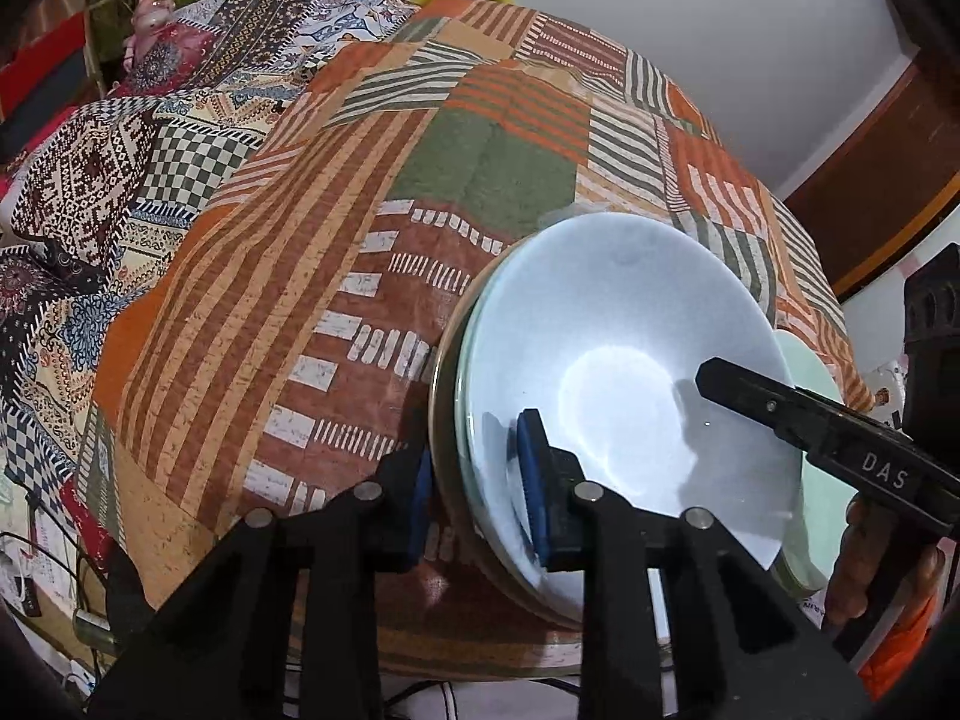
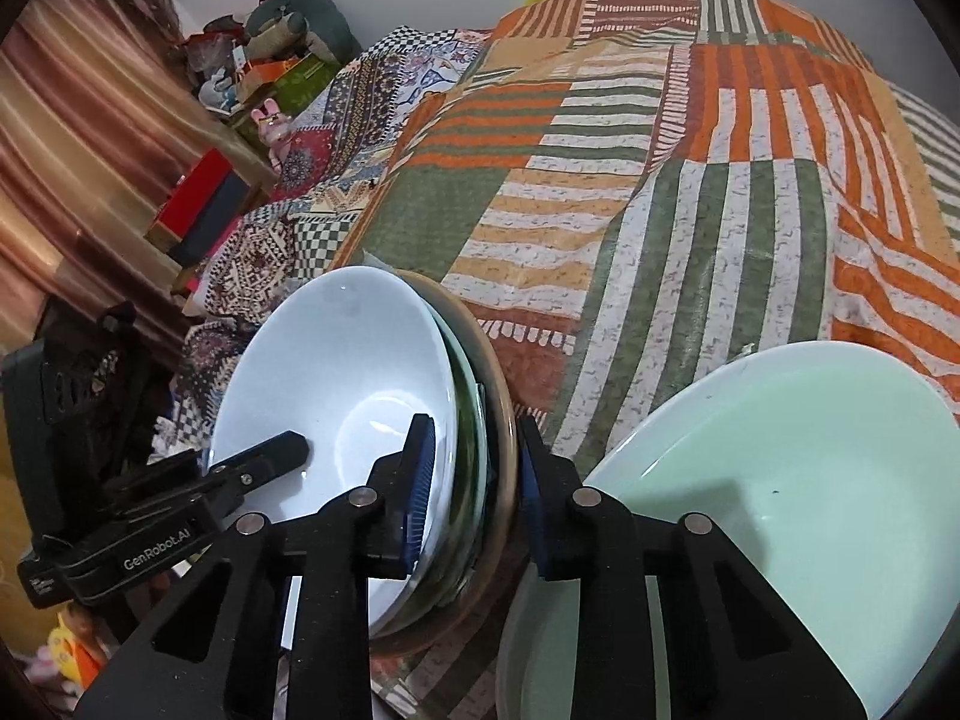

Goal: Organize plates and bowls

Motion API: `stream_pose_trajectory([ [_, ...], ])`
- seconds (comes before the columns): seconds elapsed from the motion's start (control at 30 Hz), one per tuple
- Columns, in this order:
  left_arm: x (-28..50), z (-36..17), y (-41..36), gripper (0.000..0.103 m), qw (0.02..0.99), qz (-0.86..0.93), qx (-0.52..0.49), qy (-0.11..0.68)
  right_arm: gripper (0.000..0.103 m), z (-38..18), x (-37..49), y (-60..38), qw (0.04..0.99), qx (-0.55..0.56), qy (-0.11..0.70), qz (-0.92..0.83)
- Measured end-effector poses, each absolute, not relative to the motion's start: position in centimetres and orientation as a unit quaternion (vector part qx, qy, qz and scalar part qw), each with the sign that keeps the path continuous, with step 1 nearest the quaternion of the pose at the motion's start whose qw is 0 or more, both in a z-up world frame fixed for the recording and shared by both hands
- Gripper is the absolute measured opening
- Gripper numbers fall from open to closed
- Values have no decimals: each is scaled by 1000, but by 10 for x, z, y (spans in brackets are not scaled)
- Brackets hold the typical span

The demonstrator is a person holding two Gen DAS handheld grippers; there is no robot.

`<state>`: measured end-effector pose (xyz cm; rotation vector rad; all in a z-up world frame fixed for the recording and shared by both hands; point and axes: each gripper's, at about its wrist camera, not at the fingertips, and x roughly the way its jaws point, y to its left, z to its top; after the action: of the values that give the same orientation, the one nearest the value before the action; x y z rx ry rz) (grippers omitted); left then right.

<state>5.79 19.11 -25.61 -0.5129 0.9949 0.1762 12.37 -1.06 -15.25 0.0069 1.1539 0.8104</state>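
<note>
- A stack of dishes (image 1: 480, 420), with a white bowl (image 1: 624, 360) nested on top of a glass plate (image 2: 474, 420) and a tan plate (image 2: 507, 420), sits at the lower right of the left wrist view and lower centre-left of the right wrist view, on the striped patchwork cloth (image 1: 336, 252).
- A pale green bowl (image 2: 780, 480) lies just beside the stack, filling the lower right of the right wrist view.
- Risk, as a judgement: you are clamping several nested rims at once; if the layers slide against each other, the bowl could slip free or the whole stack tip off the cloth's near edge. Uneven lifting by your two hands would cause it.
- Your left gripper (image 1: 474, 486) is nearly closed, its blue pads (image 1: 531, 474) pinching the stack's rim, one inside the white bowl, one outside the tan plate.
- Your right gripper (image 2: 474, 486) stands equally narrow, clamped across the opposite rim, with its outer finger just beside the green bowl.
- A pink rabbit toy (image 1: 153, 12) and boxes (image 2: 204, 192) crowd the upper left.
</note>
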Motion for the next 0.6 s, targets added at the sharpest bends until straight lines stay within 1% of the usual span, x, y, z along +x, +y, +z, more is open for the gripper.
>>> stream_pose_trajectory([
  [0.6,54,-239,187,26,838,107,-240,478,24,-143,124,-7,769,3,534,352],
])
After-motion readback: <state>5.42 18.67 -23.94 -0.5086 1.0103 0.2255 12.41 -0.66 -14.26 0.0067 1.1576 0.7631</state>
